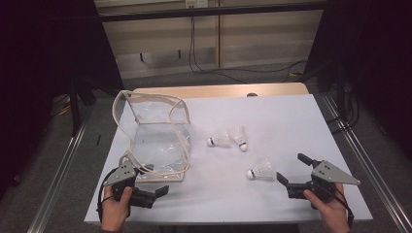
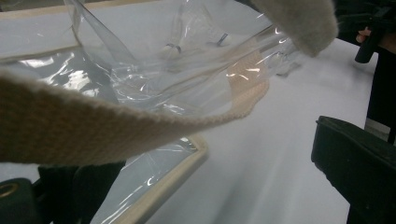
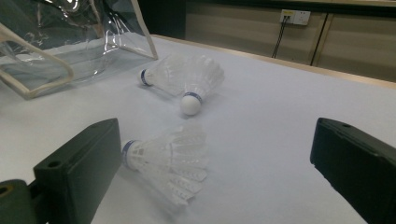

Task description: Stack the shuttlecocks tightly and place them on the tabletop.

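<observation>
Clear bag (image 1: 155,141) stands on table (image 1: 291,116) left side, strap probably across left hand-held gripper (image 1: 145,189), jaws spread. Right hand-held gripper (image 1: 291,170) released, near shuttlecock (image 1: 261,170) just beside it. Two shuttlecocks (image 1: 228,138) lie touching mid-table.

Holding a black left tool (image 1: 150,191) and a black right tool (image 1: 294,169), one in each bare hand. Wearing no sleeves near the wrists, as far as the high view is showing. Carrying a flat grey three-cornered plate with small dark screw dots on top of each tool. Trailing a thin black cable from each tool, looping by the wrist. Showing thick, blocky black jaws with rounded corners in the gripper views, with a small round hole in the left-hand jaw.
</observation>
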`<state>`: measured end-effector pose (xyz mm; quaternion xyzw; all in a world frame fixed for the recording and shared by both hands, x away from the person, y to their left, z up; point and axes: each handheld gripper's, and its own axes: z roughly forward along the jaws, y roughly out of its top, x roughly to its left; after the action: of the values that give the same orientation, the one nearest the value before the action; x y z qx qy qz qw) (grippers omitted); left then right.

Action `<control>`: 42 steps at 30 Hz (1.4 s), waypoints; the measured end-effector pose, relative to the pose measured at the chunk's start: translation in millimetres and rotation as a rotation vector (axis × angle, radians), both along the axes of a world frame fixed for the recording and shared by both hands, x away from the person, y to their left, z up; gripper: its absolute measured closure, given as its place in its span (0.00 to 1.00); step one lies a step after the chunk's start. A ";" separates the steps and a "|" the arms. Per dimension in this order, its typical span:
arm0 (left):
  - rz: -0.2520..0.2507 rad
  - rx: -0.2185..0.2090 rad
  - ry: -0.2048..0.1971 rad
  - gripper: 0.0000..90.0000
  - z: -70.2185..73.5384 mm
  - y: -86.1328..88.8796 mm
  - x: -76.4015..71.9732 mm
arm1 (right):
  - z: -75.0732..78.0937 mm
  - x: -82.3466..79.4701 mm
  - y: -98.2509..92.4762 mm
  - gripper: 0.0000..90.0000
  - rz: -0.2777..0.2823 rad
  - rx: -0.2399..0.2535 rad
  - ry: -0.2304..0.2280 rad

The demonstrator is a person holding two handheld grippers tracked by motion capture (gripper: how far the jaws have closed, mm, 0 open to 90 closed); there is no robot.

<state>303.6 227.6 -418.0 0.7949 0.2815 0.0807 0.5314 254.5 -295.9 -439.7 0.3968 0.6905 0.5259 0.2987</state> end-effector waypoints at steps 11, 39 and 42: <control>-0.001 -0.010 0.006 0.03 0.0 0.1 0.7 | 9.5 14.2 -3.0 0.02 -0.025 0.030 0.022; -0.013 -0.029 0.011 0.02 -1.4 -1.6 0.5 | 18.4 59.6 -0.9 0.03 -0.040 0.016 0.064; -0.015 -0.030 0.010 0.02 -1.6 -1.7 0.7 | 19.5 63.9 1.9 0.03 -0.038 0.004 0.068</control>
<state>304.4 225.8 -419.5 0.7894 0.2792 0.0683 0.5424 318.4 -294.0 -420.2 0.4278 0.6917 0.5077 0.2841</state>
